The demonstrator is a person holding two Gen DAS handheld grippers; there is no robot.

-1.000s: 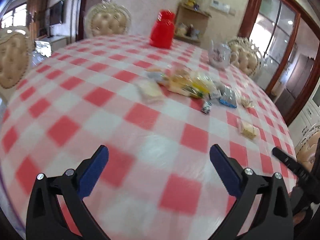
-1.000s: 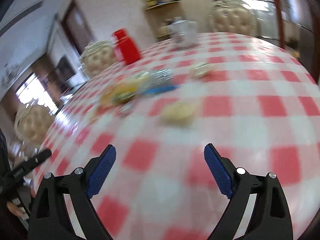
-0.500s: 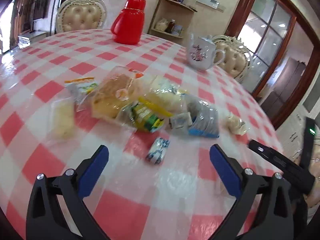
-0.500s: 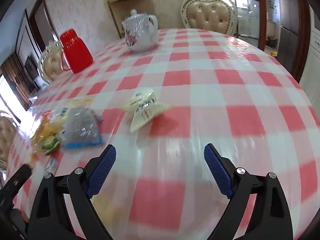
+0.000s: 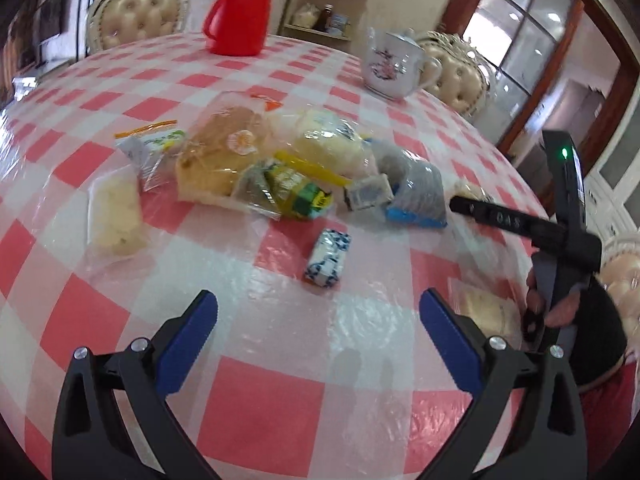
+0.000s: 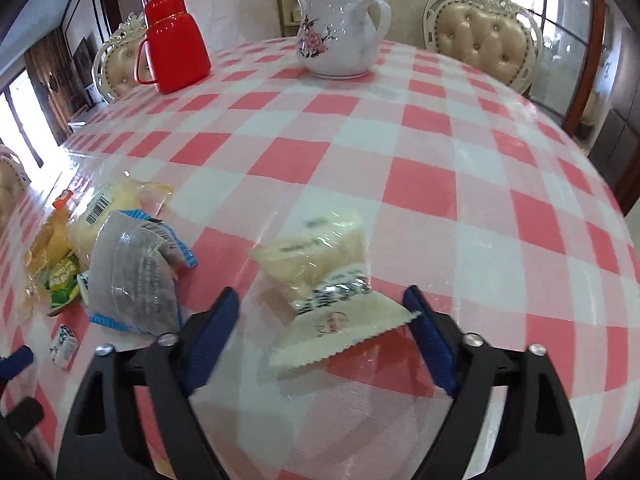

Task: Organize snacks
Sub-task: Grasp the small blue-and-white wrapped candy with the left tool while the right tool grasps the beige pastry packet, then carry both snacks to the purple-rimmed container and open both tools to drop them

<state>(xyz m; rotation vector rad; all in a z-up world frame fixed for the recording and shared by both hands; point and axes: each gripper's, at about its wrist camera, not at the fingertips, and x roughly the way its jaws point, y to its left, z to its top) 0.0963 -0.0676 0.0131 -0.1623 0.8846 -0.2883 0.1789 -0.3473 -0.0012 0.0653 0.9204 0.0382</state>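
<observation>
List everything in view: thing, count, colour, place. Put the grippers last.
Snack packets: about eight, mostly yellow and clear, heaped mid-table.
Small packet: one, blue and white, nearer than the heap.
Pale packet: one, cream, apart from the heap, between the right gripper's fingers.
Flask: one, red, far side.
Teapot: one, white, flowered, far side.
Tablecloth: one, red and white checks.
Chairs: at least three, cream, around the table.
Left gripper: open, empty.
Right gripper: closing around the pale packet.
</observation>
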